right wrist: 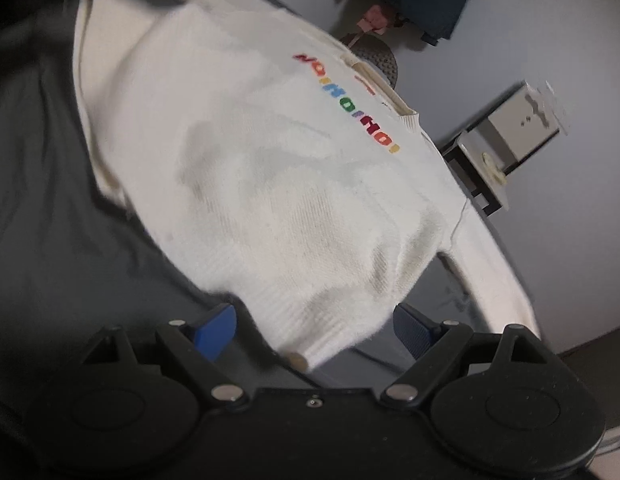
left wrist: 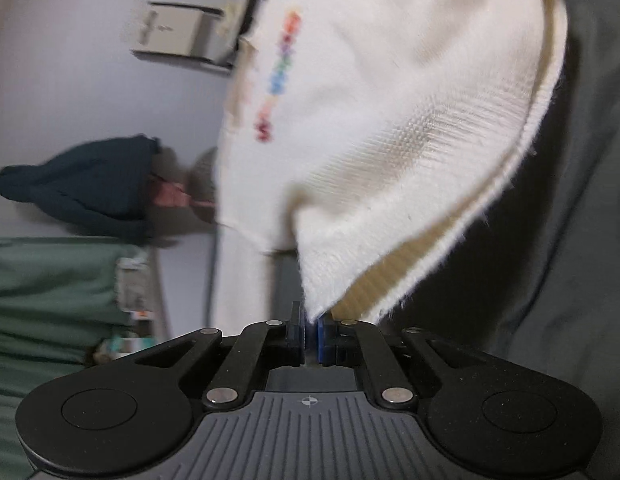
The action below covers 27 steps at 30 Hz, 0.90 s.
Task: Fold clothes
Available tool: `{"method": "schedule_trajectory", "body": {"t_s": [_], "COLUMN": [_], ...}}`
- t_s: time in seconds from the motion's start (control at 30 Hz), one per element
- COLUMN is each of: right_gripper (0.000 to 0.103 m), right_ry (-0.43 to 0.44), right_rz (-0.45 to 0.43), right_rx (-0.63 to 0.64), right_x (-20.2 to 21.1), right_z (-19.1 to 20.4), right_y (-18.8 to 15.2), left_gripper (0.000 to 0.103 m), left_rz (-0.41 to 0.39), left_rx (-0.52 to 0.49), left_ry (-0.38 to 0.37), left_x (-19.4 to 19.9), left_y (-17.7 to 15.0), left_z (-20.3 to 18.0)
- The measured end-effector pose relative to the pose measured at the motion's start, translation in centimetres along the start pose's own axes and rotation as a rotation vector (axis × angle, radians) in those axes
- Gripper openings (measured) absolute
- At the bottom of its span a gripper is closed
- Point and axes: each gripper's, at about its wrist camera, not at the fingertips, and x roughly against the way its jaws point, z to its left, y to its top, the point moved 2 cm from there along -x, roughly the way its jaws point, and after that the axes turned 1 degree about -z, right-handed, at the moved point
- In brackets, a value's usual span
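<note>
The left tongs (left wrist: 311,326) are pinched nearly shut on a corner of the white sweater (left wrist: 382,128). The cloth rises straight out from between the two blue pads and fans away ahead of them, so that corner looks lifted off the dark grey sheet (left wrist: 582,240) to the right of the tongs. Gripping at a corner makes sense for folding: it lets one edge be carried over the rest of the garment while the body of it stays down. Both layers of the hem seem caught, since a ribbed inner face shows just beside the pads. Off to the left of these tongs lie a dark blue garment (left wrist: 81,188) and a green cloth (left wrist: 49,288), well apart from the sweater.

The right tongs (right wrist: 314,330) stand wide open, with the sweater's (right wrist: 269,184) lower hem sitting between the two blue pads. I cannot tell whether either pad touches the knit; nothing is clamped. Ahead of these tongs the sweater spreads front-up over the sheet (right wrist: 37,216), its row of coloured letters (right wrist: 348,102) showing, one sleeve trailing off to the right. A small box (right wrist: 522,124) sits farther right, clear of the cloth. My guess is that the open tongs are either about to close on the hem or have just let it go; the frame fits both.
</note>
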Motion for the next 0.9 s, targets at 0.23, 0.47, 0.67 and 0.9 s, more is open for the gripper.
{"method": "schedule_trajectory", "body": {"t_s": [0.23, 0.47, 0.67, 0.9], "right_gripper": [0.086, 0.082, 0.08, 0.056], "right_ry": [-0.028, 0.018, 0.023, -0.126], "right_rz": [0.033, 0.068, 0.062, 0.122], "right_rx": [0.047, 0.053, 0.089, 0.098], "right_x": [-1.0, -2.7, -3.9, -8.4], "right_z": [-0.1, -0.3, 1.2, 1.6], "right_y": [-1.3, -2.2, -2.0, -2.6], "left_gripper": [0.005, 0.005, 0.005, 0.005], "left_rz": [0.013, 0.094, 0.069, 0.052], "left_rx": [0.031, 0.053, 0.158, 0.163], "left_ry": [-0.007, -0.094, -0.049, -0.023], "left_x": [4.0, -1.9, -2.3, -2.1], "left_y": [-0.4, -1.2, -0.7, 0.0], "left_z": [2.4, 0.4, 4.0, 4.8]}}
